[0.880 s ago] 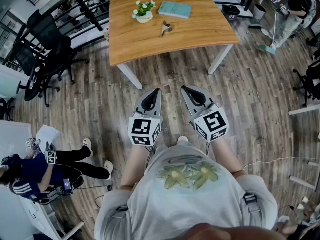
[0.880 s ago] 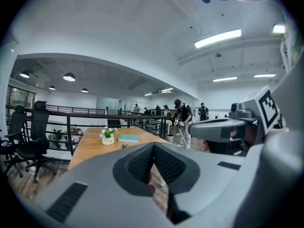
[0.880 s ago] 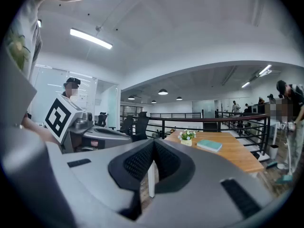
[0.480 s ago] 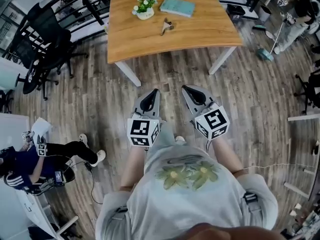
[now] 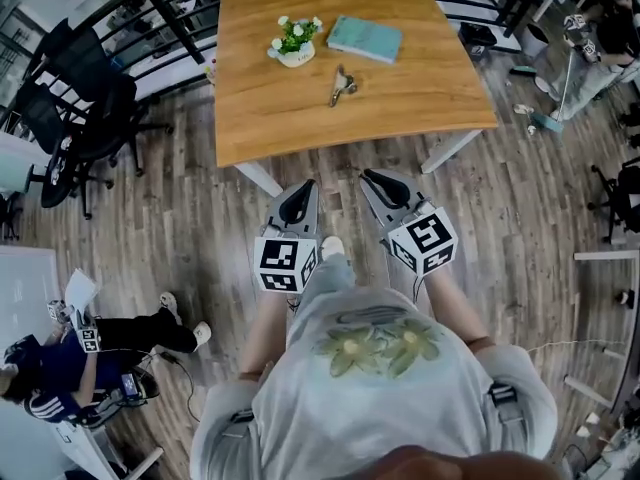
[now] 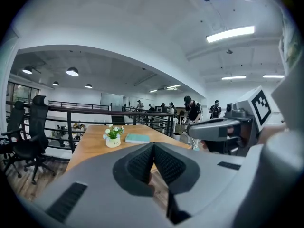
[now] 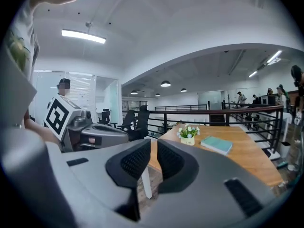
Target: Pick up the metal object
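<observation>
The metal object [image 5: 341,85], small and silvery, lies on the wooden table [image 5: 300,118] near its middle, in front of a teal book [image 5: 365,39] and a potted plant [image 5: 294,40]. Both grippers hang over the floor close to the person's body, short of the table's near edge. The left gripper [image 5: 303,190] has its pads together with nothing in it. The right gripper [image 5: 375,180] shows a narrow slit between its pads, also empty. Neither gripper view shows the metal object; they show the plant [image 6: 113,137] [image 7: 188,135] and the book [image 6: 137,138] [image 7: 216,145].
White table legs [image 5: 258,178] stand just ahead of the grippers. Black office chairs [image 5: 80,118] and a railing [image 5: 170,13] are at the left and behind the table. A person sits on the floor at lower left [image 5: 70,363]; others stand at upper right [image 5: 600,58].
The table has come nearer and sits lower in the head view. Both grippers keep their place in front of the body, jaws unchanged.
</observation>
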Available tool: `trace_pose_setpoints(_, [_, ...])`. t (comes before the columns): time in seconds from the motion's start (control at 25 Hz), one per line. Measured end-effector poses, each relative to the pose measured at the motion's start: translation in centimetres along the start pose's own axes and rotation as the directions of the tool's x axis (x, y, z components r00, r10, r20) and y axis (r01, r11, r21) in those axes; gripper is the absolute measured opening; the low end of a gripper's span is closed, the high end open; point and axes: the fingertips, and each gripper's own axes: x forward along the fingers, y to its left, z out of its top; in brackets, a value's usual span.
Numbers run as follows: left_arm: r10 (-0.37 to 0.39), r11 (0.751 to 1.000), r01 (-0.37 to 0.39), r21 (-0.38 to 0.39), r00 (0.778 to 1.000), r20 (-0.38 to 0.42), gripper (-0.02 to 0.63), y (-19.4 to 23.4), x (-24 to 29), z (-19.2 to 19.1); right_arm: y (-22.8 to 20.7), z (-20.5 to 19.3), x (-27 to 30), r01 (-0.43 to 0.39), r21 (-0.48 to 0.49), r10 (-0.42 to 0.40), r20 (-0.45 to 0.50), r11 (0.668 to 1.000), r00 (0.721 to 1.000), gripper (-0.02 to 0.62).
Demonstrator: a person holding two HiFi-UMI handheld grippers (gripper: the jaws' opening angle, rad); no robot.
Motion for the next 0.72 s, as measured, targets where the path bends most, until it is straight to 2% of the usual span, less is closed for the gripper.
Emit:
trace_pose_setpoints(0.28, [-0.012,1.000,0.012,0.016,1.000,0.010,0.014,7.6,5.5,3.9,-4.0,3.4,7.3,0.033,-0.014,-0.033,-0.005,0.999,0.999,0.096])
trace_pose_setpoints(0.44, [-0.027,1.000,0.027,0.012,1.000,0.003,0.014,9.8,8.2,4.1,-6.1,3.7,9.8,0.051,-0.026,-0.052,-0.016,0.998,0.999,0.133])
trace_pose_setpoints(0.6, [-0.033,0.999,0.032,-0.006,0.999,-0.018,0.014,11.4,10.0,3.6,-7.5,2.8,11.6,0.032,-0.031,-0.034,-0.081,0.999,0.996,0.162])
trace_pose_setpoints(0.72, [-0.009,1.000,0.009,-0.013,1.000,-0.025,0.014,13.1,11.3,3.6,-8.9,2.3,13.2,0.014,-0.038,-0.018,-0.119,0.999,0.993,0.183])
